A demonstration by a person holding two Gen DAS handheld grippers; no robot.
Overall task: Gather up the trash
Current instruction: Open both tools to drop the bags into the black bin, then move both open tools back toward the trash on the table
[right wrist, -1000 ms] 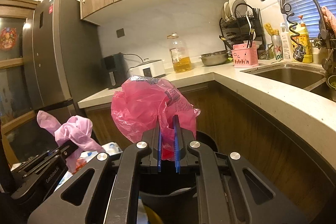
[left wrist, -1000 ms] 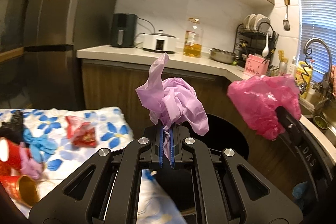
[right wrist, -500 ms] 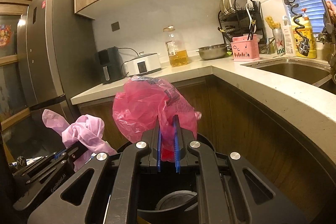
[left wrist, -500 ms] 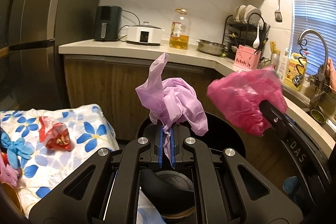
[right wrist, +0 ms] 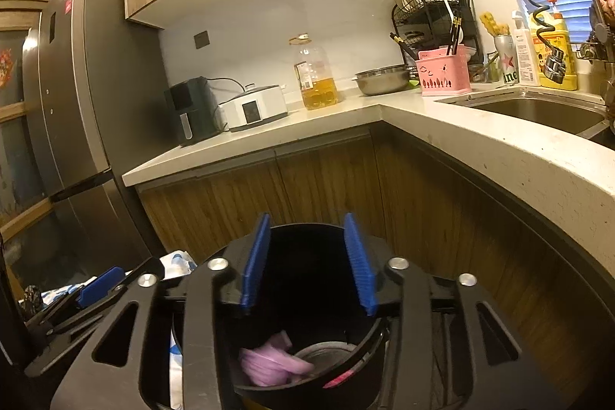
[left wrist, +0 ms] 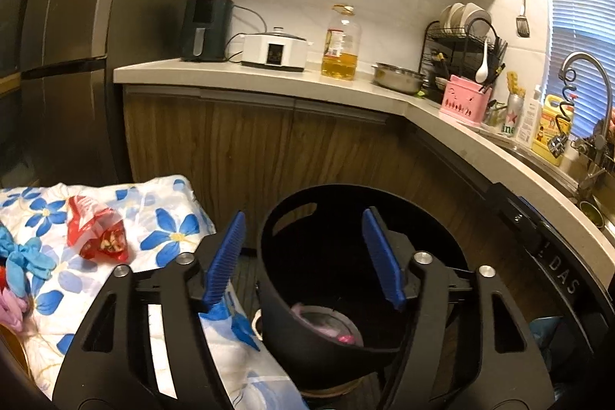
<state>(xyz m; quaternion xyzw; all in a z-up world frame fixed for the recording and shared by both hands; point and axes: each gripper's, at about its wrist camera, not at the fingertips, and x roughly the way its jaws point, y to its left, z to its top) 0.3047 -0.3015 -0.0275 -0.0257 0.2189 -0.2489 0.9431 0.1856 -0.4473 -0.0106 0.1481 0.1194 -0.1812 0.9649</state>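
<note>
1. The left gripper (left wrist: 303, 258) hangs over the black trash bin (left wrist: 276, 256) with its blue pads spread wide and nothing between them.
2. The right gripper (right wrist: 310, 260) is likewise spread open and empty above the same bin (right wrist: 369, 341).
3. A lilac plastic bag (right wrist: 273, 366) lies crumpled at the bottom of the bin, with a sliver of pink bag (right wrist: 338, 378) just beside it.
4. To the left, a red snack wrapper (left wrist: 96, 235) and a blue glove (left wrist: 21, 262) lie on the flower-print cloth (left wrist: 169, 218) covering the surface.
5. The bin stands against the wooden cabinets (right wrist: 326, 179).
</note>
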